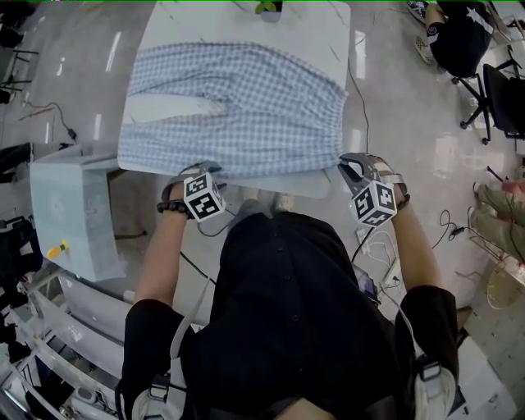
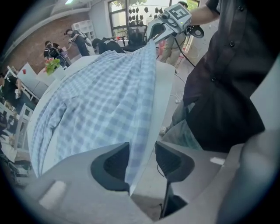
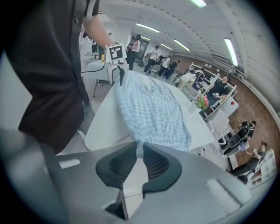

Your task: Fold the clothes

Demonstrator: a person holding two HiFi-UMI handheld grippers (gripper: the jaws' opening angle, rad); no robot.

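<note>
From the head view, a checked garment (image 1: pixel 238 107) lies spread flat across a white surface (image 1: pixel 328 25). Its gathered band is at the right end, and its near edge runs along the side where the person stands. The left tool (image 1: pixel 190 174) sits at that near edge towards the left corner, and the right tool (image 1: pixel 351 166) is at the near right corner, by the end of the band. In the left gripper view, the left tool's jaws stand apart. The thin hem of the garment hangs between them and rests against one pad, with a clear gap to the other, so nothing is pinched there yet. In the right gripper view, the right tool's jaws are drawn close together and clamped on a narrow bunch of the gathered edge, and the cloth runs away from them in a soft ridge over the surface. The fabric looks light, thin and quite limp. It will probably sag and crease between two holds and offer no stiffness to push against. The puckered band should give a thicker, surer bite than the plain hem, which may slip out of a shallow pinch. The best holds are likely the two near corners, taken well in from the very edge.
</note>
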